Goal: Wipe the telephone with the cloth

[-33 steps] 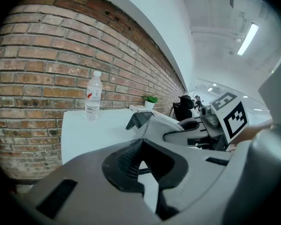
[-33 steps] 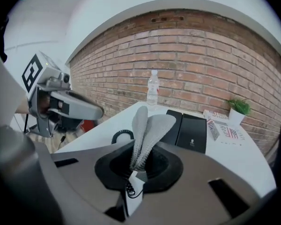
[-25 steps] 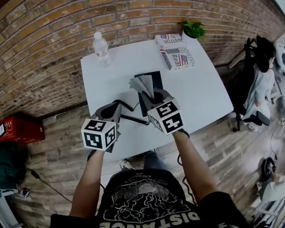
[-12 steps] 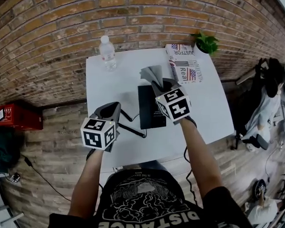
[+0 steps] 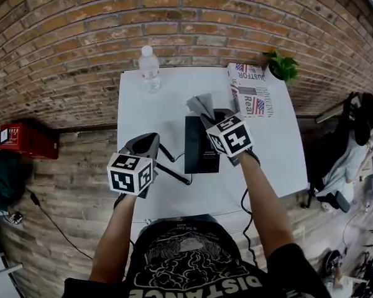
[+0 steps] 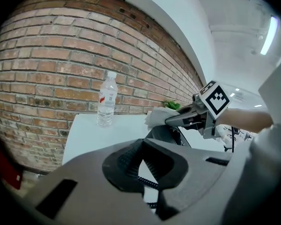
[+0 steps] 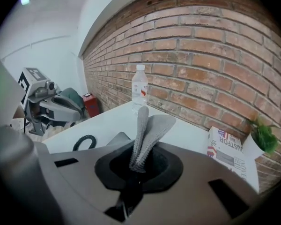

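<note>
The right tool [image 5: 212, 115] is clamping the cloth [image 5: 200, 103] above the telephone's [image 5: 198, 149] 12 o'clock edge, mid-bench [image 5: 174, 85]. The left tool [image 5: 153, 140], jaws apart and empty, is hovering at its 8 o'clock. Wiping seems about to begin, so the next move is likely lowering the cloth onto the casing.

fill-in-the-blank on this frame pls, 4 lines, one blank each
1. The right tongs clamp a grey ___.
2. The phone is ___ in colour.
3. The bottle has a ___ cap.
4. The left tongs hold ___.

Missing words: cloth; black; white; nothing.
</note>
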`<state>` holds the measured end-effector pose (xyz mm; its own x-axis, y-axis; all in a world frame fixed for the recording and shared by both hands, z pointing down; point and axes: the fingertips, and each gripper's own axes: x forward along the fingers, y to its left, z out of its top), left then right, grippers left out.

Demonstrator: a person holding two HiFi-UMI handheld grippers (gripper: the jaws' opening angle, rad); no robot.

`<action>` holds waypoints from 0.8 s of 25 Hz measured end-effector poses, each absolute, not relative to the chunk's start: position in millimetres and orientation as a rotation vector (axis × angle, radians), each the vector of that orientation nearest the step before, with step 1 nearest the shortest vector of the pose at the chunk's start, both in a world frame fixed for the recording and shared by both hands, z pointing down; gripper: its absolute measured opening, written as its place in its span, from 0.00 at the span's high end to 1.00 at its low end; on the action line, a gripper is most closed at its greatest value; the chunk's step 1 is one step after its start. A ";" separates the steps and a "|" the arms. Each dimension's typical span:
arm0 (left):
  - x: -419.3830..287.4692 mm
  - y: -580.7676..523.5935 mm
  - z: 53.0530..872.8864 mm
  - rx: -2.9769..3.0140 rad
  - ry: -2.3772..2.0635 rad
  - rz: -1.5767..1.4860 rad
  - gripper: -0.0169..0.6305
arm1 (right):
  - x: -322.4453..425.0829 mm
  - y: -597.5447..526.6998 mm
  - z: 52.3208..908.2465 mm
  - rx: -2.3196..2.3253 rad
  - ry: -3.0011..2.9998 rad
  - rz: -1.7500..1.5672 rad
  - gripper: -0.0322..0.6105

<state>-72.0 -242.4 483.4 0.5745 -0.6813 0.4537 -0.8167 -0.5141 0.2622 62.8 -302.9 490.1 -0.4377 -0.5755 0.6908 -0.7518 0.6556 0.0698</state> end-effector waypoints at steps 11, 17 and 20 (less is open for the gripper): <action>-89.5 -236.6 486.6 2.334 -1.233 0.407 0.96 | 38.7 -302.6 491.7 0.950 -2.178 0.305 0.93; -105.2 -230.1 486.4 2.322 -1.253 0.401 0.96 | 28.0 -300.4 492.7 0.900 -2.165 0.283 0.93; -114.3 -229.0 484.7 2.315 -1.269 0.394 0.96 | 19.6 -300.8 492.8 0.883 -2.167 0.278 0.93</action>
<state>-114.3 -229.0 484.7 0.5313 -0.7124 0.4585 -0.8468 -0.4630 0.2618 19.6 -300.8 492.8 -0.4676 -0.5051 0.7254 -0.6720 0.7363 0.0795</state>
